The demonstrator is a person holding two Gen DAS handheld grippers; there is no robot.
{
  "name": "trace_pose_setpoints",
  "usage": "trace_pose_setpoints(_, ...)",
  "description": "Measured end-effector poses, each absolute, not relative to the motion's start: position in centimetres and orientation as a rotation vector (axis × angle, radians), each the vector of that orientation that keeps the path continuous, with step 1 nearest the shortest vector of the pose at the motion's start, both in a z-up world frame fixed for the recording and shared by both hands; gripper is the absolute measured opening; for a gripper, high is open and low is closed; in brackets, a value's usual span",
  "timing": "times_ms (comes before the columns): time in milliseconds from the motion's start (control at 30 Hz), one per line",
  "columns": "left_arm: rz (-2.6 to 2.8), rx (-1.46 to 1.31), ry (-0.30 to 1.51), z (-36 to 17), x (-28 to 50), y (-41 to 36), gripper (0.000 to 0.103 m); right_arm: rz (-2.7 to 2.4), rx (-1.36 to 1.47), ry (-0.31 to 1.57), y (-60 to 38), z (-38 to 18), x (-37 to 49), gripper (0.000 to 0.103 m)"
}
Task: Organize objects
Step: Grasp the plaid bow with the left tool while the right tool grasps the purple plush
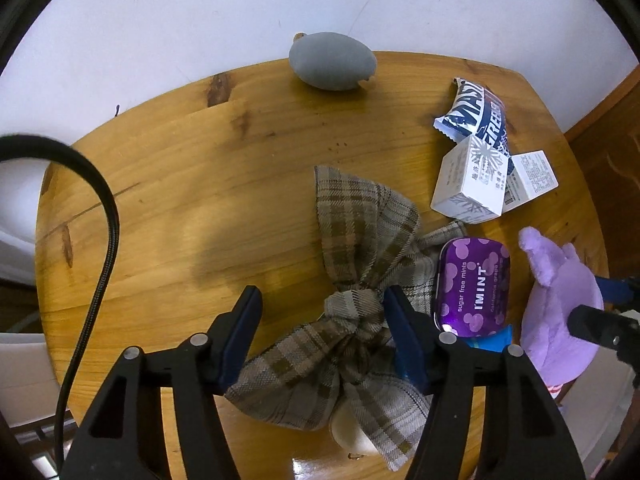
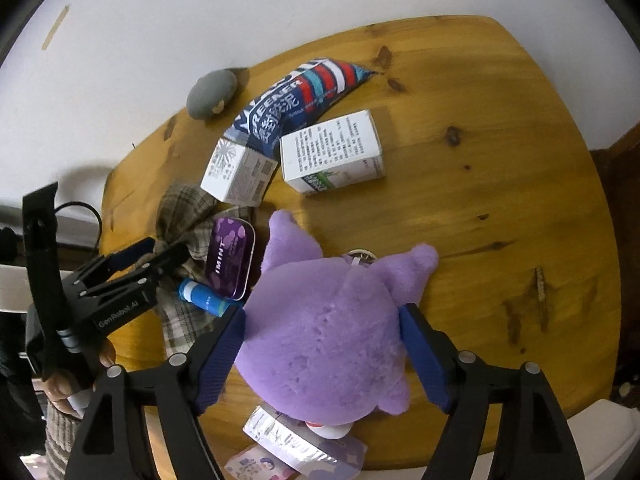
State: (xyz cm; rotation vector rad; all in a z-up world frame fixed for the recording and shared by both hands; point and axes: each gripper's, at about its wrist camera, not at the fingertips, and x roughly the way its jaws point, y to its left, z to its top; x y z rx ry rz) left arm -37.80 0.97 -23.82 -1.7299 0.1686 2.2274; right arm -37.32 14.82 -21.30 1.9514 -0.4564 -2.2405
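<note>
Straddling bow and plush unclenched, both hand-held grippers overhang a wooden table by a white wall.

Both point steeply down: left tool jaws apart, right tool jaws spread wide.
</note>
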Motion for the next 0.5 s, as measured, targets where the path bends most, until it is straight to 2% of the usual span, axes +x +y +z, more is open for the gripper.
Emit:
trace_pose_setpoints(300, 2.234, -1.729, 0.239, -24.0, -37.5, 2.4, 0.066, -2.197, 1.994, -0.398, 13.9, -22.3, -37.7, 0.084)
trace_pose_setpoints(367, 2.236, -1.718, 0.257, -23.9, -37.3, 2.8, 0.056, -2.160, 2.015, -0.397, 13.4, -22.8, -37.9, 0.084)
trace_pose_setpoints(433, 2.226, -1.713, 0.258, -23.7, -37.2, 3.2, 0.036, -2.147, 2.018, -0.399, 13.0, -23.1, -37.9, 0.081)
trace_pose_setpoints(500, 2.231, -1.716, 0.267, -23.6, -36.9, 3.5, 0.033, -2.171, 2.006, -0.369, 12.5, -22.9, -37.8, 0.078)
